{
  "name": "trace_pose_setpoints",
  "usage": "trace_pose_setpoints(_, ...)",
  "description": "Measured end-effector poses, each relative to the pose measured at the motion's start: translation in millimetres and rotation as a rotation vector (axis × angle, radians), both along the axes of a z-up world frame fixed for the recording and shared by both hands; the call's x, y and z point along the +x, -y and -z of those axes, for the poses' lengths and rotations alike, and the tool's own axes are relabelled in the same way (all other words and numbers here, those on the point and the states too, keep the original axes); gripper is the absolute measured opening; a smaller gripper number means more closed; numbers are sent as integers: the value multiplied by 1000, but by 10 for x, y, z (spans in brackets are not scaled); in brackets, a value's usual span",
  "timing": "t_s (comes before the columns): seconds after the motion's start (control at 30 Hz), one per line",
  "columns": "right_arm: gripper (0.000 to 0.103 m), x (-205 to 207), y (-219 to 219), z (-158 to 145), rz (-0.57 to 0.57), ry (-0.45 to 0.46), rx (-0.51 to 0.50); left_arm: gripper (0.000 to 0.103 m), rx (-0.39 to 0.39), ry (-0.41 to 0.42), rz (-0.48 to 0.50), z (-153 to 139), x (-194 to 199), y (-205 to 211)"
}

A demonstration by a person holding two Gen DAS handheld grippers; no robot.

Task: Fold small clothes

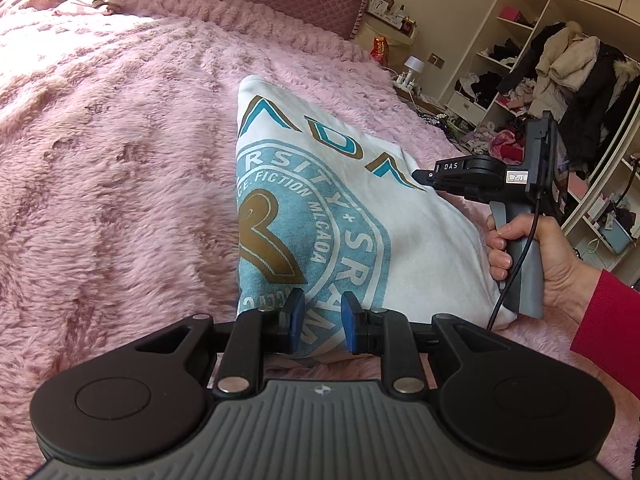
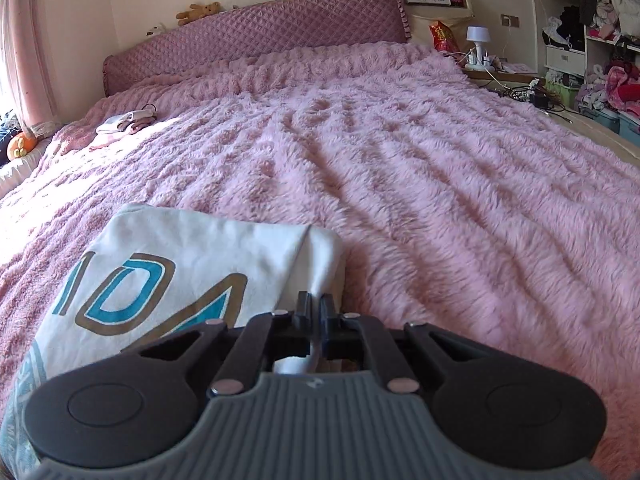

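Note:
A white T-shirt (image 1: pixel 320 200) with a blue and gold print lies folded on the pink fluffy blanket (image 1: pixel 120 160). My left gripper (image 1: pixel 323 316) hovers at the shirt's near edge; its blue pads (image 1: pixel 296 314) stand apart, with printed fabric showing in the gap and nothing pressed. A hand (image 1: pixel 552 256) in a red sleeve holds my right gripper (image 1: pixel 420 176), whose tip rests at the shirt's right edge. In the right wrist view the right gripper (image 2: pixel 316 308) is shut, with a fold of the white T-shirt (image 2: pixel 180 248) pinched between its fingers.
A small heap of pale clothes (image 2: pixel 124 124) lies far off near the quilted headboard (image 2: pixel 260 36). A nightstand with a white lamp (image 2: pixel 478 40) stands right of the bed. Shelves crammed with clothes and hanging coats (image 1: pixel 560 80) line the right wall.

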State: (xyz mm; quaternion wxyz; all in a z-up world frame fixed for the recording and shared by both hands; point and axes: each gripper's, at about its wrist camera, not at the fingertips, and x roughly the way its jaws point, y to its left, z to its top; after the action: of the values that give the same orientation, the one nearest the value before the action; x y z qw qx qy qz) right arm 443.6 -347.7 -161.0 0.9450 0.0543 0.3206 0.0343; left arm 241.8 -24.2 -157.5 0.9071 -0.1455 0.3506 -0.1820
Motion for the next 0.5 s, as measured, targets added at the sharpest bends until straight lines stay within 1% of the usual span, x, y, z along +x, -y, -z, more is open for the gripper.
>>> trace_pose_setpoints(0.07, 0, -26, 20, 6, 1, 14, 11, 27, 9, -3, 1, -2, 6, 9)
trace_pose_setpoints(0.17, 26, -166, 98, -139, 27, 53, 41, 27, 13, -10, 4, 5, 12, 8)
trace_pose_setpoints(0.2, 27, -265, 153, -223, 20, 76, 71, 27, 13, -10, 5, 6, 13, 6)
trace_pose_setpoints(0.27, 27, -411, 250, -336, -21, 82, 123, 27, 14, -10, 4, 4, 11, 4)
trace_pose_setpoints(0.37, 27, -566, 368, -390, -71, 21, 182, 29, 23, -5, 3, -7, 4, 28)
trace_pose_setpoints(0.4, 26, -597, 404, -366, -83, -18, 222, 29, 29, -3, 3, -8, 4, 37)
trace_pose_setpoints(0.5, 25, -614, 449, -270, -85, -73, 304, 30, 41, -3, -1, -11, -4, 61)
